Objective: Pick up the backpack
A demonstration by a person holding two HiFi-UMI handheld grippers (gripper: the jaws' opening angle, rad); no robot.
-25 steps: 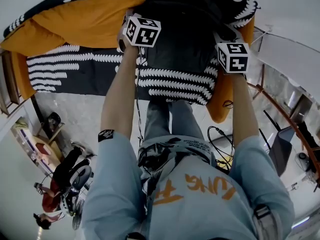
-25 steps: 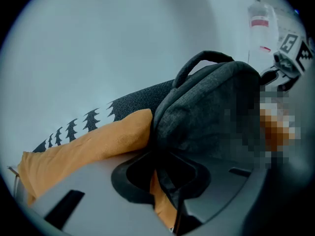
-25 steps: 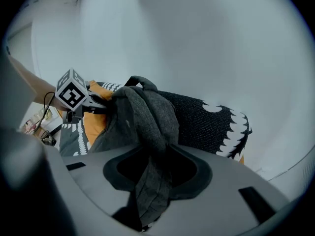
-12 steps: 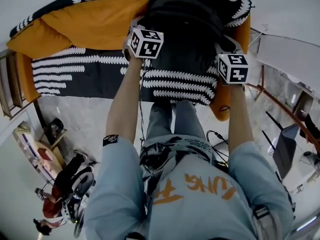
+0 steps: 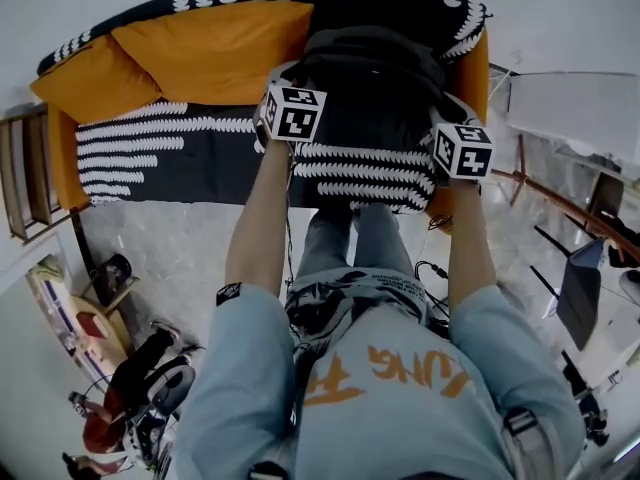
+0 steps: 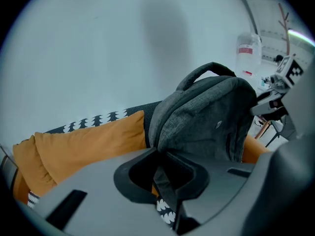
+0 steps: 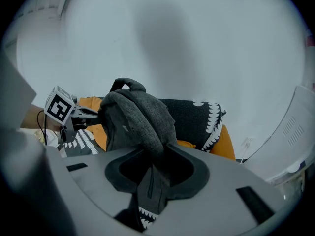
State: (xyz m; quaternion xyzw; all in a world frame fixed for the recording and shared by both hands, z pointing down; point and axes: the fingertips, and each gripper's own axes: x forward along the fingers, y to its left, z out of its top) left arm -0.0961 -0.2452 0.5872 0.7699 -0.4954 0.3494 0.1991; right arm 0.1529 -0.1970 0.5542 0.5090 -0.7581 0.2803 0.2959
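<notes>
Left tongs (image 6: pixel 165 176) and right tongs (image 7: pixel 155 173) have both just been closing, and each one has bag material pinched in it. The left has a dark strap (image 6: pixel 166 193) running through its jaws. The right has a fold of grey fabric from the lower side.

So both are clamped on the backpack (image 5: pixel 375 88), one at each side. It's at the right end of the couch (image 5: pixel 200 158), next to the orange cushions (image 5: pixel 200 48). Can't tell from these shots whether the bottom is off the seat.

Handling-wise, it's woven grey cloth, so soft and grippy, not slippery and nothing breakable on the outside. It keeps a rounded shape, so my guess is there's something in it, but the weight is anyone's guess.

The catch with pinching soft fabric is that the body sags and swings between the two holds, and a thin fold can creep out of the jaws. A strap is a decent hold. The carry handle (image 6: pixel 204 69) on top looks like the sturdiest spot if a regrip is needed.

It stands about upright with the handle at the top, so the long axis runs bottom to handle, close to vertical. I'd guess the strap side faces the person, but I wouldn't swear to it.
</notes>
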